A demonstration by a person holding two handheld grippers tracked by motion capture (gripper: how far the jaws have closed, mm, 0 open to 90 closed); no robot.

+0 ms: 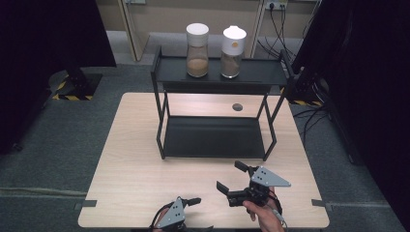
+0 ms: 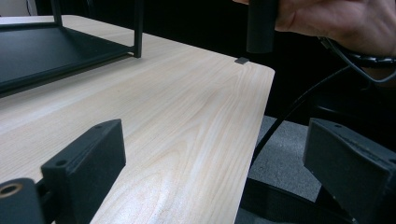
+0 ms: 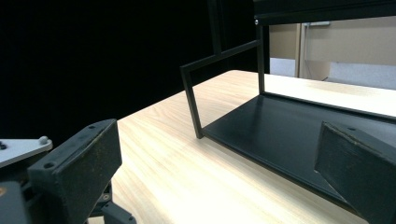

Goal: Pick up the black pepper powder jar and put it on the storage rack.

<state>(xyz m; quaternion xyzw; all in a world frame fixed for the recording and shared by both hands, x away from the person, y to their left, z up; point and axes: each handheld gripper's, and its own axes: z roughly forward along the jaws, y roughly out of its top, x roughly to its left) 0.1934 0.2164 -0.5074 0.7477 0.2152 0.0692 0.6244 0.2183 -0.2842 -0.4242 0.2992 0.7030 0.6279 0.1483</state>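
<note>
At bottom centre of high view, my left hand-held gripper (image 1: 189,202) low over tabletop (image 1: 130,179), jaws wide apart, nothing between. Right of it, my right hand-held gripper (image 1: 231,177) jaws spread wide, empty, aimed toward black rack (image 1: 212,137) mid-frame. Two white-lidded jars (image 1: 197,43) on rack's top shelf, upper centre, well apart from both.

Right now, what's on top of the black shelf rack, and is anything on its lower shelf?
Two white-lidded jars with brown contents stand side by side on the rack's top shelf. The lower shelf looks bare, though the top shelf covers its back strip.
</note>
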